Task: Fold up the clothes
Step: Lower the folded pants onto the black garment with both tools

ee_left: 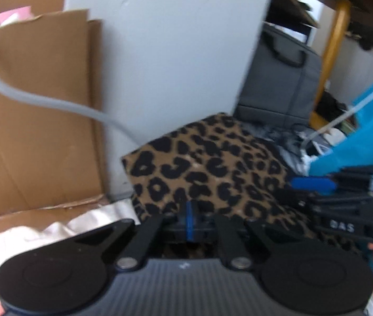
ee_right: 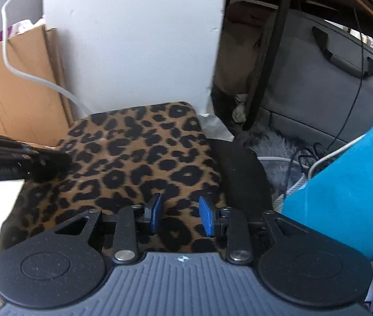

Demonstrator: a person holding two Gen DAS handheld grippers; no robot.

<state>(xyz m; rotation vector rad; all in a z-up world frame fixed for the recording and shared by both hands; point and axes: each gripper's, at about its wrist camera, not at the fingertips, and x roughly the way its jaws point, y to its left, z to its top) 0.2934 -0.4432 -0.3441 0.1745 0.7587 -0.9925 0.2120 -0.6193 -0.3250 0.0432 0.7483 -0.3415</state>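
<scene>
The leopard-print garment (ee_right: pixel 133 158) lies folded flat on a surface it hides, against a white panel (ee_right: pixel 133 39).

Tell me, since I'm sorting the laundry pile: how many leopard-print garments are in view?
1: the leopard-print garment lies folded under both grippers, in front of the white panel. More may be hidden beneath it.

Leopard-print garment (ee_right: pixel 139 158) — folded flat (rectangular).

ahead: white panel (ee_right: pixel 133 39) blocks | left: cardboard (ee_right: pixel 10 92) | right: suitcase (ee_right: pixel 318 84)
</scene>
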